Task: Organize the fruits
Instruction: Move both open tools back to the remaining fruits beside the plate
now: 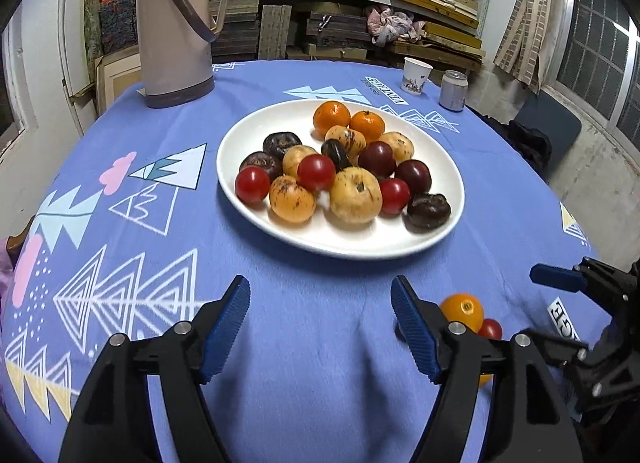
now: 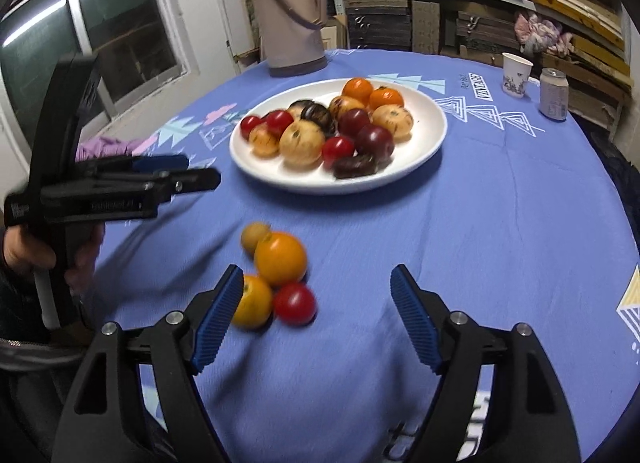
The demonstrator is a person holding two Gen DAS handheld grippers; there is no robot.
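Note:
A white plate (image 1: 256,135) (image 2: 428,139) holds several fruits: oranges, red tomatoes, dark plums, spotted yellow fruits. Loose on the blue cloth lie two oranges (image 2: 281,259) (image 2: 253,302), a red tomato (image 2: 295,303) and a small tan fruit (image 2: 254,235). In the left wrist view one orange (image 1: 462,310) and the tomato (image 1: 490,329) show behind the right finger. My left gripper (image 1: 320,327) is open and empty, short of the plate. My right gripper (image 2: 316,315) is open and empty, the loose fruits at its left finger.
A beige thermos (image 1: 176,27) (image 2: 290,11) stands at the table's far left. A paper cup (image 1: 416,75) (image 2: 516,74) and a can (image 1: 453,89) (image 2: 553,94) stand at the far right. Shelves of boards fill the background. The other gripper shows at each view's side (image 1: 584,303) (image 2: 120,187).

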